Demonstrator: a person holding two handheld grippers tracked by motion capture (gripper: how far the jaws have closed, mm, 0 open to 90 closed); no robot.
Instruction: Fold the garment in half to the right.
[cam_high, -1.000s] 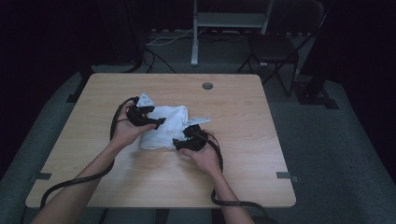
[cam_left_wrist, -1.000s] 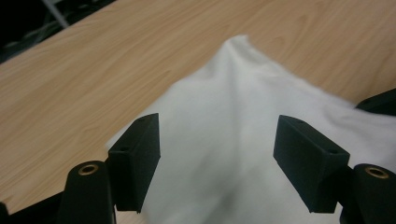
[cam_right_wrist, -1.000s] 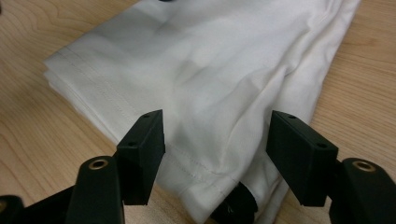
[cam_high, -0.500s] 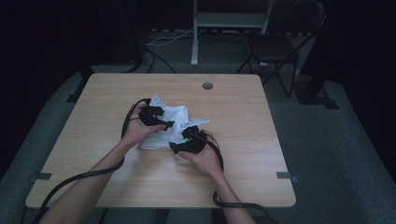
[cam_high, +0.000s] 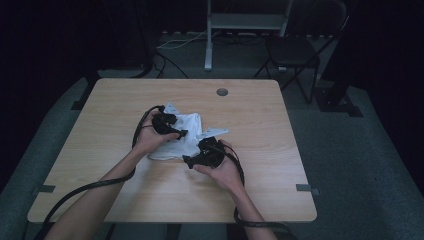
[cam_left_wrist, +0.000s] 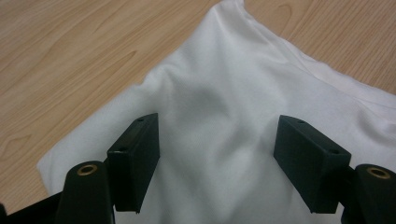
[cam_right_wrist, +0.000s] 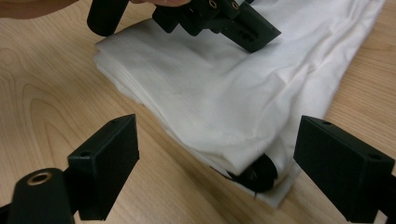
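Note:
A white cloth lies crumpled and partly folded in the middle of the wooden table. My left gripper hovers over the cloth's left part, its jaws open with the white fabric spread beneath them. The left gripper holds nothing. My right gripper sits at the cloth's near edge, open. In the right gripper view the right gripper faces the folded layers of cloth, and the left gripper rests on top of them. A small dark round thing peeks from under the fold.
A round grommet is set in the table near its far edge. Behind the table stand a dark chair and a metal stand. Black cables trail from both grippers toward the near edge.
My left gripper has moved right from the cloth's left edge onto the cloth, bunching it into a tighter fold. The right gripper has barely shifted.

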